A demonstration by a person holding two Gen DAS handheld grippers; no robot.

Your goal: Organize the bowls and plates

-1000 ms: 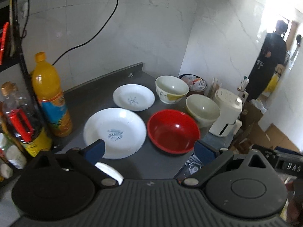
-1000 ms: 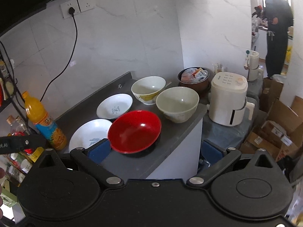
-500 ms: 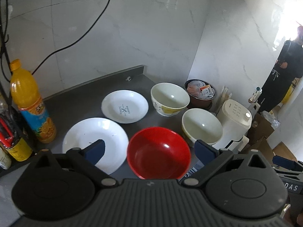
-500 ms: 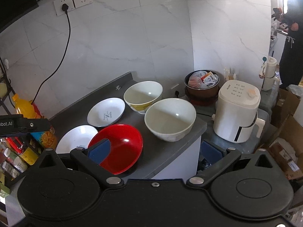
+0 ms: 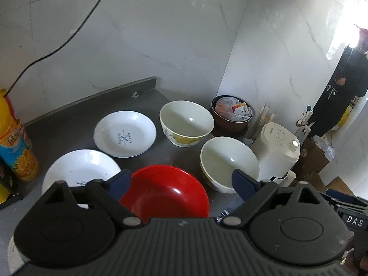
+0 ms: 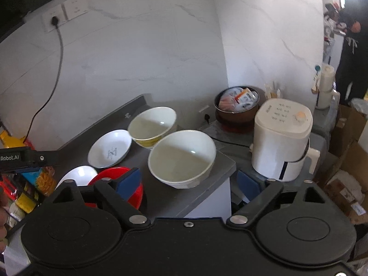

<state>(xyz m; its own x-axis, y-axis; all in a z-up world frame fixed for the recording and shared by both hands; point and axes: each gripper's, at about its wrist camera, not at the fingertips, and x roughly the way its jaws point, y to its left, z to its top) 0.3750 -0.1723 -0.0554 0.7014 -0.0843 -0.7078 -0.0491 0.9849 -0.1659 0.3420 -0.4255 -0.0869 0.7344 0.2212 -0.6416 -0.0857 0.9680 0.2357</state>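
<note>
On the grey counter (image 5: 69, 124) lie two white plates: a small one with blue print (image 5: 125, 133) at the back, a larger one (image 5: 78, 169) nearer. A red bowl (image 5: 166, 193) sits in front, a plain cream bowl (image 5: 228, 162) to its right, and a cream bowl with yellow pattern (image 5: 186, 122) behind. My left gripper (image 5: 181, 182) hangs open above the red bowl, holding nothing. My right gripper (image 6: 188, 182) is open and empty, just short of the cream bowl (image 6: 181, 157) at the counter's right end. The red bowl (image 6: 119, 184) shows partly behind its left finger.
A white appliance (image 6: 281, 138) and a brown pot of packets (image 6: 237, 105) stand on a lower surface right of the counter. An orange juice bottle (image 5: 13, 138) stands at the left edge. A black cable (image 6: 49, 85) runs down the wall. A person in black (image 5: 340, 92) stands beyond cardboard boxes (image 6: 349, 184).
Both grippers have swung to the right and moved closer to the bowls. The juice bottle slid toward the left edge of the views. Nothing on the counter has moved.
</note>
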